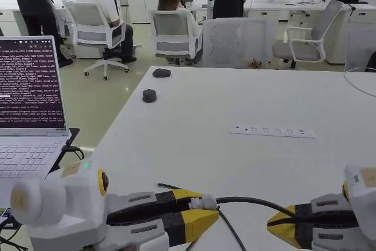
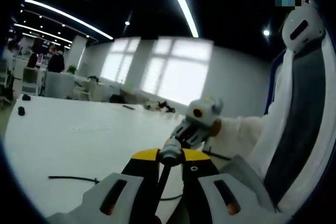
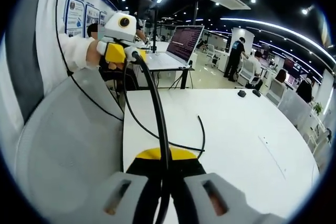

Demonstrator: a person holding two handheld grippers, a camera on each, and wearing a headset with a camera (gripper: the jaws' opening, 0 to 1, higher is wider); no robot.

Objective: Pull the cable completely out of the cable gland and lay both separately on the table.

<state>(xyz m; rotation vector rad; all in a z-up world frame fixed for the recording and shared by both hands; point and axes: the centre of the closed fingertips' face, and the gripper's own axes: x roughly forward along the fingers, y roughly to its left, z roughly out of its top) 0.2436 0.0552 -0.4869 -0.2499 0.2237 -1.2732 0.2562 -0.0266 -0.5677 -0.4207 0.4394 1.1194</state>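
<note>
A small grey cable gland point(image 1: 203, 203) sits between the yellow tips of my left gripper point(image 1: 202, 208), which is shut on it, low over the white table point(image 1: 235, 98). A black cable point(image 1: 252, 200) runs from the gland rightwards into my right gripper point(image 1: 276, 223), which is shut on it. In the left gripper view the gland point(image 2: 170, 152) sits at the jaw tips, with the right gripper point(image 2: 202, 116) just beyond. The right gripper view shows the cable point(image 3: 157, 108) arching from its jaws to the left gripper point(image 3: 123, 40). A loose end of the cable point(image 3: 201, 129) lies on the table.
An open laptop point(image 1: 26, 86) stands off the table's left edge. A white power strip point(image 1: 271, 131) lies mid-table, with two dark mice point(image 1: 149, 94) point(image 1: 161, 73) further back left. Office chairs point(image 1: 173, 33) and people fill the room behind.
</note>
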